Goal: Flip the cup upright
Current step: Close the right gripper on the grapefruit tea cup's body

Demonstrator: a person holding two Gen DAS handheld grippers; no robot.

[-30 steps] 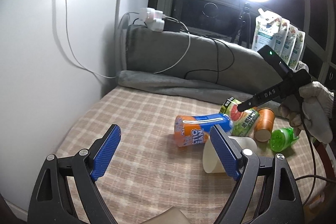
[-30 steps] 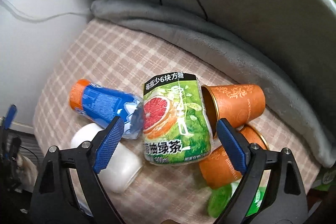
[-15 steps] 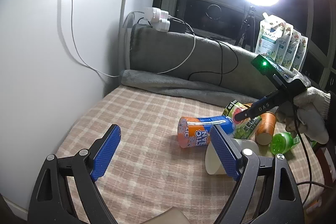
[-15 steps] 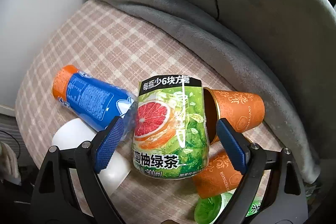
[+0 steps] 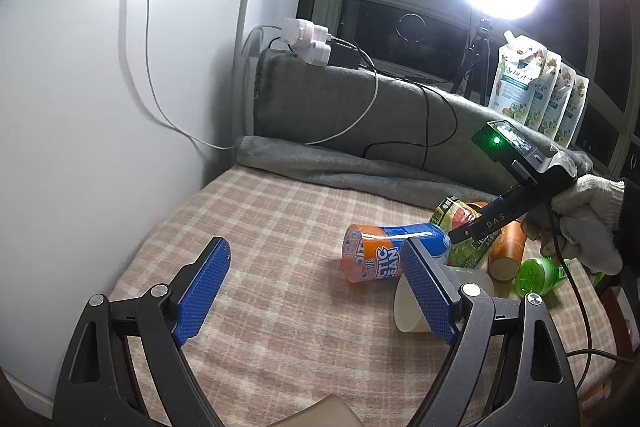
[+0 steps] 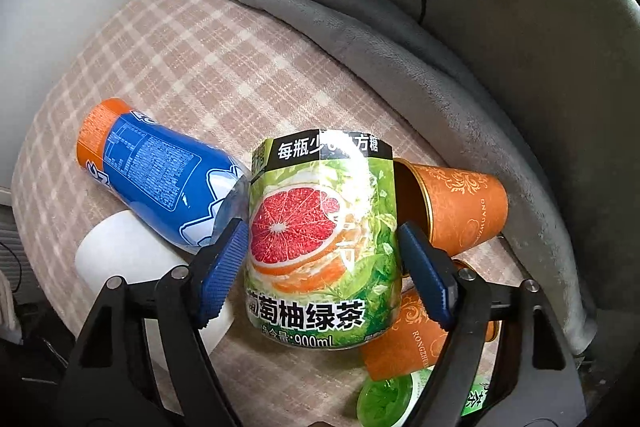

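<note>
Two claws: both open, holding nothing.
R claw point(image 6: 322, 273): pads each side of green tea bottle point(image 6: 320, 235).
L claw point(image 5: 316, 291): apart, near white cup point(image 5: 408, 311) lying on side.

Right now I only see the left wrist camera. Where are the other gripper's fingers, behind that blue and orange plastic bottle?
Observer: The right gripper has one finger on each side of the lying green-labelled bottle with a grapefruit picture. I can't tell if they touch it.
Operator: Are orange cups hiding there?
Observer: Yes, two orange paper cups lie on their sides. One has its mouth facing that bottle and the other lies nearer the camera.
Operator: And the white one?
Observer: The white plastic cup lies partly under the blue and orange plastic bottle, whose clear neck end points at the green-labelled bottle.
</note>
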